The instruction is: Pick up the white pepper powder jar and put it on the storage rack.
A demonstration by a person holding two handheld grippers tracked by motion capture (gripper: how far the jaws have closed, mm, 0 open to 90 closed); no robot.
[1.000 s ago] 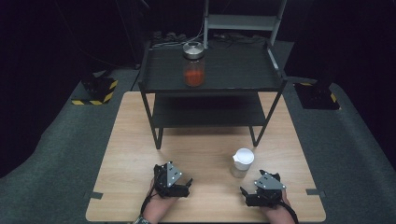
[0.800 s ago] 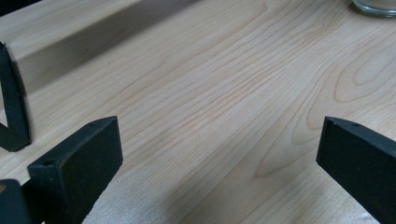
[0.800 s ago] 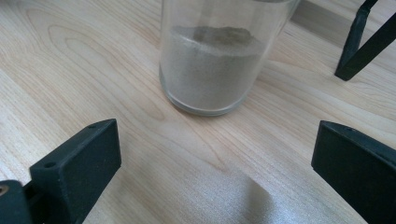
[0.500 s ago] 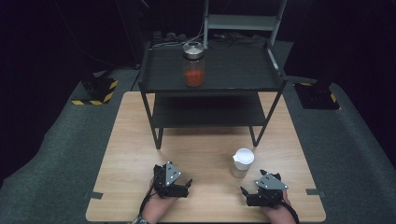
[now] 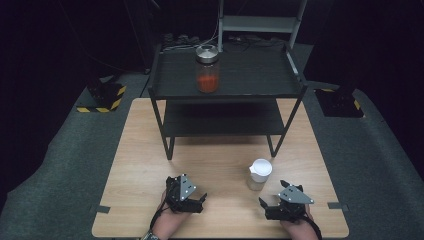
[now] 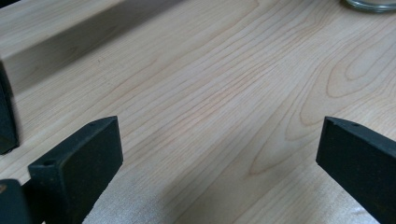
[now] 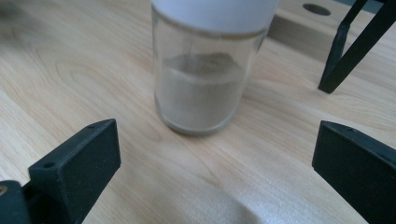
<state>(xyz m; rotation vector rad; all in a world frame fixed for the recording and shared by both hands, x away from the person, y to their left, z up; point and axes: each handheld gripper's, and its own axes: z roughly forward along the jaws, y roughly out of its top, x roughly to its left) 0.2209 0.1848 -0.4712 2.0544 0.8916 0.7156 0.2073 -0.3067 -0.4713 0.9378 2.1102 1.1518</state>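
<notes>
Spreading under everything is a dim room with grey carpet, and on it the light wooden table (image 5: pixel 150 150), the largest lit thing. Across its far edge stands a black two-level shelf rack (image 5: pixel 165 80), its legs planted on the wood; a jar of orange powder (image 5: pixel 207 70) with a metal lid sits on the upper level, near the rack's middle. Yellow-and-black striped blocks lie on the carpet beyond the table's far left corner.

Smaller, toward the near right part of the table, stands the white-lidded glass jar (image 5: pixel 260 174), upright, holding pale brown powder up to about half its height. It is apart from the rack's right front leg and just beyond the right gripper (image 5: pixel 270 206), which rests near the near edge with its jaws spread wide and nothing between them. In the right gripper view the jar (image 7: pixel 205 79) stands straight ahead between the two jaws, not yet touched. The left gripper (image 5: pixel 197 202), also near the near edge and left of centre, is likewise released, facing bare wood.

The step in hand looks like reaching for the white-lidded jar. To do it well, the right gripper should advance level, keep the jar centred, and close on the glass body below the lid, low enough not to tip it.
</notes>
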